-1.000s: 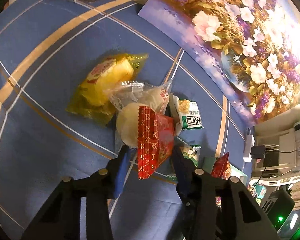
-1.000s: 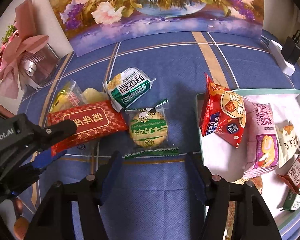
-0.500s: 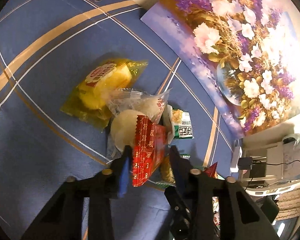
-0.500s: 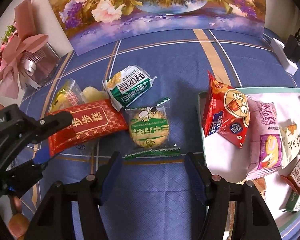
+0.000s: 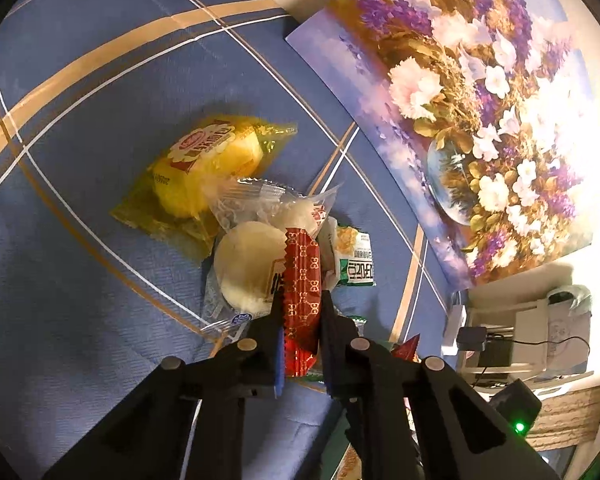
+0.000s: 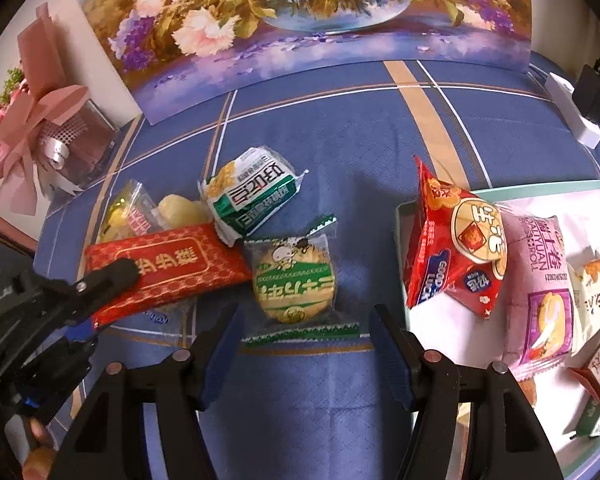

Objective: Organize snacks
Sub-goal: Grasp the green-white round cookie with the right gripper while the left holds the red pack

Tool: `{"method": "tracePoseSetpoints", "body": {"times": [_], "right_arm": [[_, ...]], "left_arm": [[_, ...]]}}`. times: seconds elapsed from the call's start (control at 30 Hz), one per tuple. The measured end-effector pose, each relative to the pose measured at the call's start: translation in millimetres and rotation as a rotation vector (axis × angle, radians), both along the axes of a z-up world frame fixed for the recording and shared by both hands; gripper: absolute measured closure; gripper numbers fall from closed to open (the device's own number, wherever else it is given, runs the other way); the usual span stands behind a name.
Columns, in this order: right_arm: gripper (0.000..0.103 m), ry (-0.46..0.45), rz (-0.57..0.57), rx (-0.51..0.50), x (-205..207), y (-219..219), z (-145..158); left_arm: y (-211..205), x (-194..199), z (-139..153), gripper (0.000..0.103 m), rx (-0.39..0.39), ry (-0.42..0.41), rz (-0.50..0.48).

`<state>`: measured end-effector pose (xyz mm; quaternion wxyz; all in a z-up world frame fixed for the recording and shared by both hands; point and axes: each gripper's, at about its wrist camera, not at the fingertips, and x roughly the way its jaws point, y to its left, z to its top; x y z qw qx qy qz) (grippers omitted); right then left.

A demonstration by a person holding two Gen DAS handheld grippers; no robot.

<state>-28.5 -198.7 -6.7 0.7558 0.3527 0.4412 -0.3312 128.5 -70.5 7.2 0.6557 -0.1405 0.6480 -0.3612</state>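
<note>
A: What does the left gripper (image 5: 300, 312) hold?

B: It is clamped on the red packet (image 5: 301, 280), at the left of the snack pile on the blue surface (image 6: 340, 128).

A: And the right gripper (image 6: 304, 348)?

B: Spread wide, gripping nothing, just near of the round biscuit (image 6: 294, 280). The green-white packet (image 6: 252, 192) lies far-left of that biscuit.

A: The tray (image 6: 500, 188)?

B: On the right, with a red bag (image 6: 452, 252) leaning over its left rim and a pink packet (image 6: 540, 280) inside.
</note>
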Motion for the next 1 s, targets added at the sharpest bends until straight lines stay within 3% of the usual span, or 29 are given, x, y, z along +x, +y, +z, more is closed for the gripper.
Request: {"method": "tracePoseSetpoints", "body": {"times": [0.7, 0.87, 1.0], "right_arm": [[0.036, 0.052, 0.025, -0.061, 25.4, -1.7, -21.1], [0.041, 0.090, 0.028, -0.099, 29.0, 3.3, -22.7], [0.051, 0.092, 0.007, -0.109, 26.6, 2.2, -22.3]], "left_arm": [[0.1, 2.5, -6.2, 0.085, 0.015, 0.029, 0.013], [0.6, 3.4, -7.0, 0.084, 0.009, 0.033, 0.020], [2.4, 5.0, -8.2, 0.084, -0.001, 0.044, 0.033]]}}
